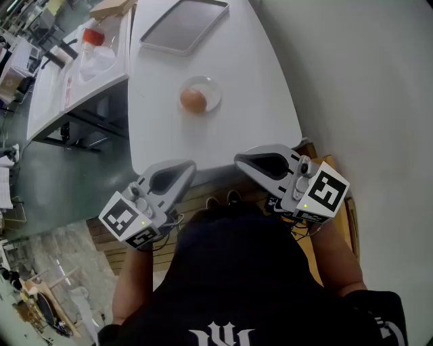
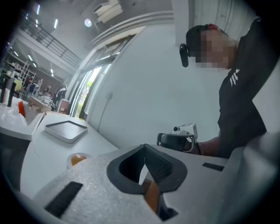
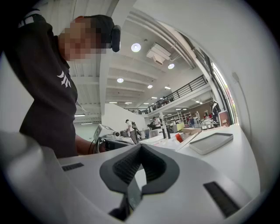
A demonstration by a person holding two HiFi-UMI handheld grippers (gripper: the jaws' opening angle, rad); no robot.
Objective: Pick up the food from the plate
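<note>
A round orange-brown piece of food (image 1: pixel 193 101) lies on a small clear plate (image 1: pixel 211 88) in the middle of the white table (image 1: pixel 257 101). Both grippers hover at the table's near edge, short of the plate and apart from it. My left gripper (image 1: pixel 191 164) is shut with nothing in it, and so is my right gripper (image 1: pixel 239 159). In the left gripper view the shut left gripper (image 2: pixel 144 147) points across the table, with the food (image 2: pixel 78 159) low at the left and the right gripper (image 2: pixel 177 139) beyond. The right gripper view shows the shut right gripper (image 3: pixel 140 147); the plate is hidden there.
A grey tray (image 1: pixel 183 25) lies at the table's far end, also seen as the tray (image 2: pixel 66 130) and the tray (image 3: pixel 211 143). A second table (image 1: pixel 54 94) at the left carries a red-capped bottle (image 1: pixel 93 37) and a cardboard box (image 1: pixel 111 8). A white wall runs along the right.
</note>
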